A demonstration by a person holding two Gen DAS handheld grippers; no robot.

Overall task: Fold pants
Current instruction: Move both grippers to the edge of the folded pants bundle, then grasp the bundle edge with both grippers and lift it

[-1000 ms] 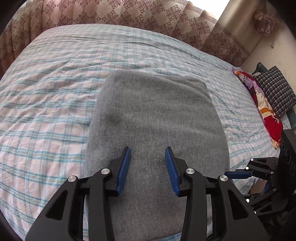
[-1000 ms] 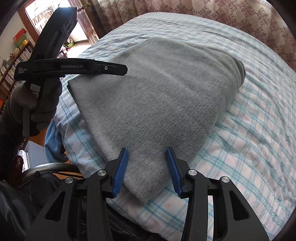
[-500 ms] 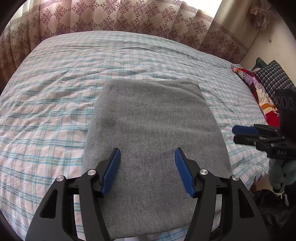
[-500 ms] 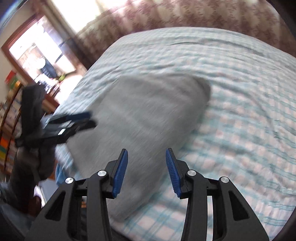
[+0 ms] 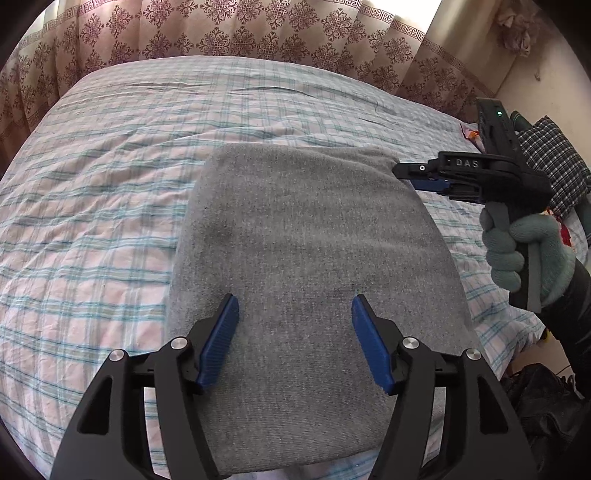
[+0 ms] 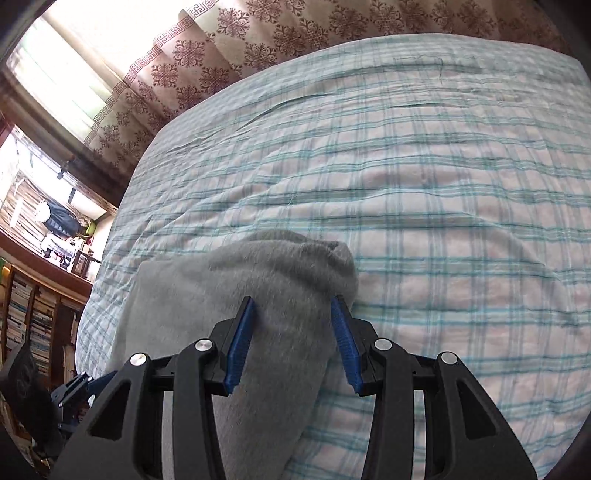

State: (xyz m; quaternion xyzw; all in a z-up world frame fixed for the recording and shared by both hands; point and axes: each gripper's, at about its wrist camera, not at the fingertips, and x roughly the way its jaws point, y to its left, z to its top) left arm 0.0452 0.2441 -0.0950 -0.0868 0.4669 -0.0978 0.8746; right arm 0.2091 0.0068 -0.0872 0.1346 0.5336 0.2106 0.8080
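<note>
**Folded grey pants on the bed, both jaws apart above them**

The pants (image 5: 306,280) lie folded into a thick grey rectangle on the bed (image 5: 92,206), near its front edge, on a sheet checked in pink, white and teal.

The left gripper (image 5: 294,334) hangs over the near half of the bundle. Its jaws have just been opening and now stand wide apart; the grey cloth shows in the gap under them, and the blue pads (image 5: 218,341) press on nothing.

The right gripper (image 6: 293,341) sits over the far right corner of the bundle, where the cloth bunches into a rounded lump. Its jaws stand part-way apart with the fabric showing between them; the picture does not show the pads squeezing it. In the left wrist view this gripper is side-on at that corner, held by a hand (image 5: 517,254) in a grey-green glove.

A patterned curtain (image 5: 258,33) hangs behind the bed, and a checked cushion (image 5: 554,173) lies at its right end. Bookshelves (image 6: 33,325) stand at the left in the right wrist view.
</note>
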